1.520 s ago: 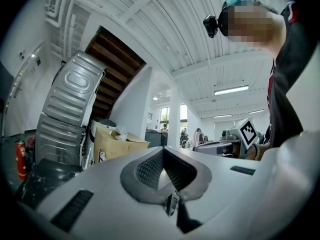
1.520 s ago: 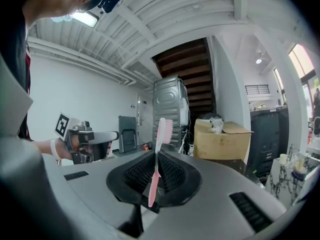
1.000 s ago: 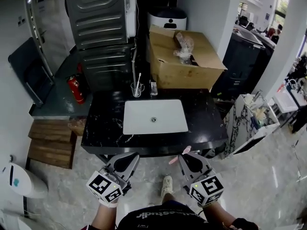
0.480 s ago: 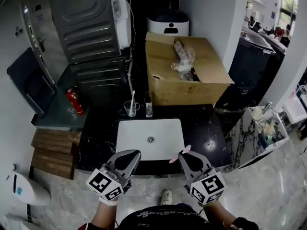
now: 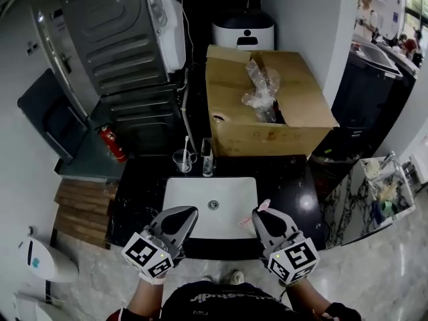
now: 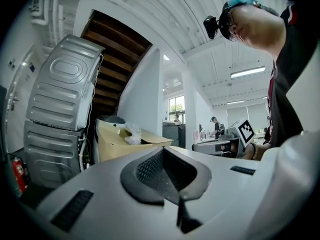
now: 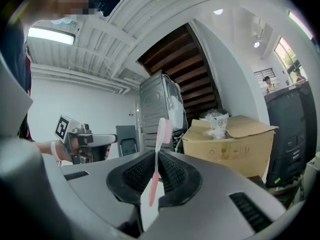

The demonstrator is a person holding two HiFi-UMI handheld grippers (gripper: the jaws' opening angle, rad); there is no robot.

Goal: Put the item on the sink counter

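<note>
A pink toothbrush (image 7: 158,154) stands upright between the closed jaws of my right gripper (image 7: 156,170); in the head view its pink head (image 5: 261,208) pokes out past the right gripper (image 5: 263,218) over the front edge of the black sink counter (image 5: 292,191). My left gripper (image 5: 179,221) hovers beside it over the front rim of the white basin (image 5: 211,206), jaws shut with nothing between them. In the left gripper view the jaws (image 6: 167,171) point up at the room.
A glass with a toothbrush (image 5: 182,159) and a small bottle (image 5: 206,158) stand behind the basin. A cardboard box (image 5: 267,105) with plastic wrap sits at the counter's back right. A grey appliance (image 5: 120,52) and a red extinguisher (image 5: 114,143) stand left.
The view has closed in on the sink counter. Both grippers, earlier short of the front edge, now reach over the counter front and basin rim. The toothbrush stays held.
</note>
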